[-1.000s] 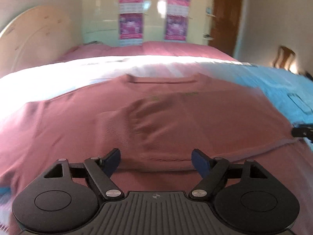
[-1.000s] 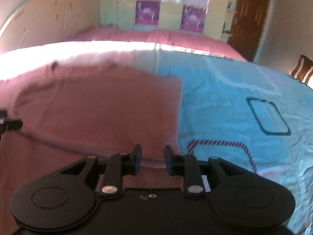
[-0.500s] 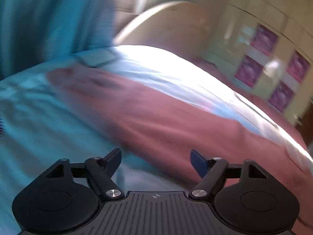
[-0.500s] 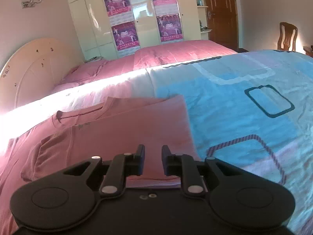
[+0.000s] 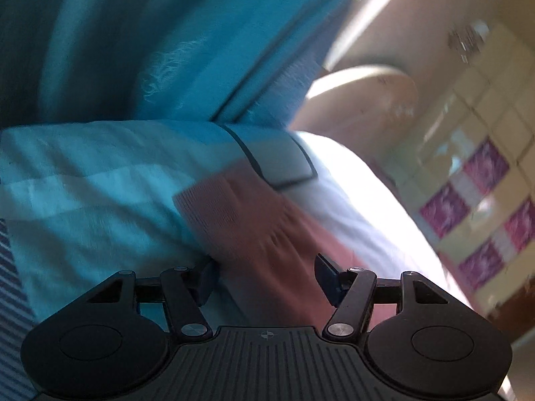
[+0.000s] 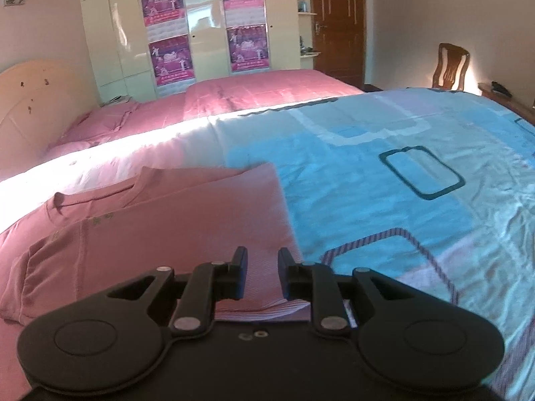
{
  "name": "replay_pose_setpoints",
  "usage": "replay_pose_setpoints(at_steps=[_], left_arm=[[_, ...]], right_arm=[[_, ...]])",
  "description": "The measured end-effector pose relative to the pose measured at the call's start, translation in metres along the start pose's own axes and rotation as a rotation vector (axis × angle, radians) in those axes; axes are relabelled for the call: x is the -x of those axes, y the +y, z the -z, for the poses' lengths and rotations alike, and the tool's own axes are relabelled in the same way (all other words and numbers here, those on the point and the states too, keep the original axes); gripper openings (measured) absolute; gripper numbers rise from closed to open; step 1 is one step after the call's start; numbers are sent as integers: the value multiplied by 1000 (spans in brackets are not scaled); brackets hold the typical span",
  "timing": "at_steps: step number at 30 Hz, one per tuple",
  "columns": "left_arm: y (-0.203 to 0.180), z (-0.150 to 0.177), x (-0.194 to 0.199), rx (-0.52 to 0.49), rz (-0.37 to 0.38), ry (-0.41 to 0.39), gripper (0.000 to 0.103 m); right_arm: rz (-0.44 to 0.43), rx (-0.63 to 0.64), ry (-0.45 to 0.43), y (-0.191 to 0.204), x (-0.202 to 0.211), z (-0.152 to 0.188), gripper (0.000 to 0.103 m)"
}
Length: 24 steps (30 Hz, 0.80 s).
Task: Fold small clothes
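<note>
A dusty-pink T-shirt lies on the bed, its right side folded over so the right edge runs straight. My right gripper hovers over the shirt's lower right corner, jaws a narrow gap apart and empty. In the left wrist view the shirt's left sleeve lies on the blue bedspread. My left gripper is open wide just over the sleeve's near end, tilted, nothing between its fingers.
A blue patterned bedspread covers the bed. A pink bed stands behind it, with a wardrobe, a headboard, a door and a chair. Blue curtains hang to the left.
My left gripper swung left from the shirt's bottom hem to the left sleeve and stayed open. My right gripper rose a little above the folded right side.
</note>
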<state>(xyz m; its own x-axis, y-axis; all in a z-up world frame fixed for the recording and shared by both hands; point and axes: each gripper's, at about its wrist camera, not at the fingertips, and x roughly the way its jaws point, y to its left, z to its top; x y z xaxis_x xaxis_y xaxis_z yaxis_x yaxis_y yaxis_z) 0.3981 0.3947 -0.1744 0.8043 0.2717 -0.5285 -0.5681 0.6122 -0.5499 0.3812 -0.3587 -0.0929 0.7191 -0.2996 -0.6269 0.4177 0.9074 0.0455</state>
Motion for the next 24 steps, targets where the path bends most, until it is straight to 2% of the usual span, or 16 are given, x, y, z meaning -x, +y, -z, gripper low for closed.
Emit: replay_pose_setpoints(at_steps=[1, 2, 3, 5, 8, 14, 19, 24], left_arm=[[2, -2, -5, 23, 6, -9, 53], [3, -3, -12, 23, 1, -11, 38], [2, -4, -16, 7, -9, 2, 9], [0, -2, -17, 10, 17, 7, 9], [-27, 4, -1, -71, 89, 0, 9], [-133, 38, 24, -303, 332, 66, 9], [-233, 100, 42, -489, 480, 183, 9], [-313, 174, 54, -640, 550, 282, 9]], right_arm=[[4, 0, -4, 0, 2, -1, 21], [7, -1, -8, -1, 5, -2, 21], [8, 0, -11, -2, 7, -2, 21], [10, -2, -17, -4, 10, -3, 21], [2, 3, -18, -7, 12, -3, 21], [-32, 10, -7, -9, 9, -1, 21], [-79, 3, 1, -7, 4, 1, 21], [-137, 10, 12, -8, 5, 3, 21]])
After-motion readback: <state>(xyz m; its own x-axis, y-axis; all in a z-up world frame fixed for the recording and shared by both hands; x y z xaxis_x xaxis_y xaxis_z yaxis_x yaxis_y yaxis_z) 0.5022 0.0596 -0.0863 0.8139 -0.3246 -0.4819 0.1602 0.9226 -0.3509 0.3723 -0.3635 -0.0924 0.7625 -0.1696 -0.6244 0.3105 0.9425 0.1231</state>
